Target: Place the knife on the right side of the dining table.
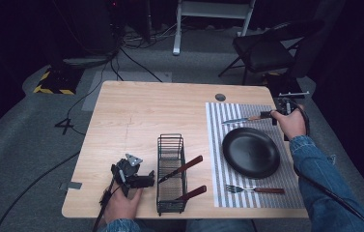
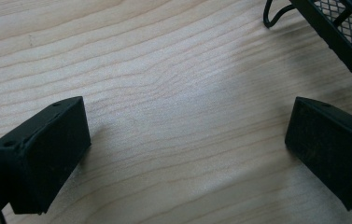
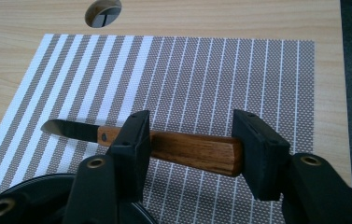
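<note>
A wooden-handled knife (image 3: pixel 192 150) lies on the striped placemat (image 3: pixel 201 79) just beyond the black plate (image 1: pixel 250 151). My right gripper (image 3: pixel 194 135) is open, its jaws standing on either side of the knife's handle, which lies across the gap. In the high view that knife (image 1: pixel 240 120) points left from the right gripper (image 1: pixel 270 115). A fork (image 1: pixel 255 189) lies on the mat in front of the plate. My left gripper (image 2: pixel 187 149) is open over bare wood, just left of the black wire basket (image 1: pixel 171 174), which holds two wooden-handled utensils (image 1: pixel 182 168).
A round cable hole (image 1: pixel 220 97) sits in the table (image 1: pixel 136 111) behind the mat. The basket's corner (image 2: pixel 346 42) is close to the left gripper's right jaw. A chair (image 1: pixel 266 48) and cables (image 1: pixel 136 38) lie on the floor beyond the table.
</note>
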{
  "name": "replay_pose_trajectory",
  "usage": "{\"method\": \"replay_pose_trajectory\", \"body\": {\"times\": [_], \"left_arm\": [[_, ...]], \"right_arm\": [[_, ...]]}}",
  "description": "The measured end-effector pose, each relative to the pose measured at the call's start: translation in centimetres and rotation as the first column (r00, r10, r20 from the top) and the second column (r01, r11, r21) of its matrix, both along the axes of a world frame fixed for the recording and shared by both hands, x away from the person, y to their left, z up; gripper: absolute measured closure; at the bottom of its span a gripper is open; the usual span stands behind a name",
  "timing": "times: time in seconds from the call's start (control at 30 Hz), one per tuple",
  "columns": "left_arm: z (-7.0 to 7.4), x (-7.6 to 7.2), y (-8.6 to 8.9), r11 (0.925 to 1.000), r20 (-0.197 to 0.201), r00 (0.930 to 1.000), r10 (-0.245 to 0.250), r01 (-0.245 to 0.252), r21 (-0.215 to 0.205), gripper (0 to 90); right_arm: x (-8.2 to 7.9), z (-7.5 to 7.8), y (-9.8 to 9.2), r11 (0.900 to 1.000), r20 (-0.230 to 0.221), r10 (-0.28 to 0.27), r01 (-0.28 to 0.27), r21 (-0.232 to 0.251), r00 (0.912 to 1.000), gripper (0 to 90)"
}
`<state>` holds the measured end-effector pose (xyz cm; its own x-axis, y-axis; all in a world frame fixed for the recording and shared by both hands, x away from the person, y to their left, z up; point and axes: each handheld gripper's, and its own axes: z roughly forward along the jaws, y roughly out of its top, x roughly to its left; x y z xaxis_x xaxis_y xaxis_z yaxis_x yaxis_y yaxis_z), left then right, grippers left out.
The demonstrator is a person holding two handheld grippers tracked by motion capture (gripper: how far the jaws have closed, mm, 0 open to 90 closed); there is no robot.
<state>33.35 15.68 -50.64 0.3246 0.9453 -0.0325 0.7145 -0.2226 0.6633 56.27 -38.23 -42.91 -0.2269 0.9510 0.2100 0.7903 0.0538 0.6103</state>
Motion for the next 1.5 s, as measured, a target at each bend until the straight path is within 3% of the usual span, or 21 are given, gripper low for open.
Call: {"method": "replay_pose_trajectory", "body": {"times": [0.4,1.13,1.5], "left_arm": [[0.0,0.0,0.0,1.0,0.0,1.0,0.0,0.0,0.0,0.2],[0.0,0.0,0.0,1.0,0.0,1.0,0.0,0.0,0.0,0.1],[0.0,0.0,0.0,1.0,0.0,1.0,0.0,0.0,0.0,0.1]], "right_arm": [[0.0,-2.2,-1.0,0.999,-0.043,-0.033,0.034,0.022,0.9985,46.0],[0.4,-4.5,-1.4,0.999,-0.072,-0.052,0.051,-0.016,0.9961,45.3],[-0.1,-3.1,-2.1,0.998,-0.055,-0.064,0.063,-0.006,0.9964,43.8]]}}
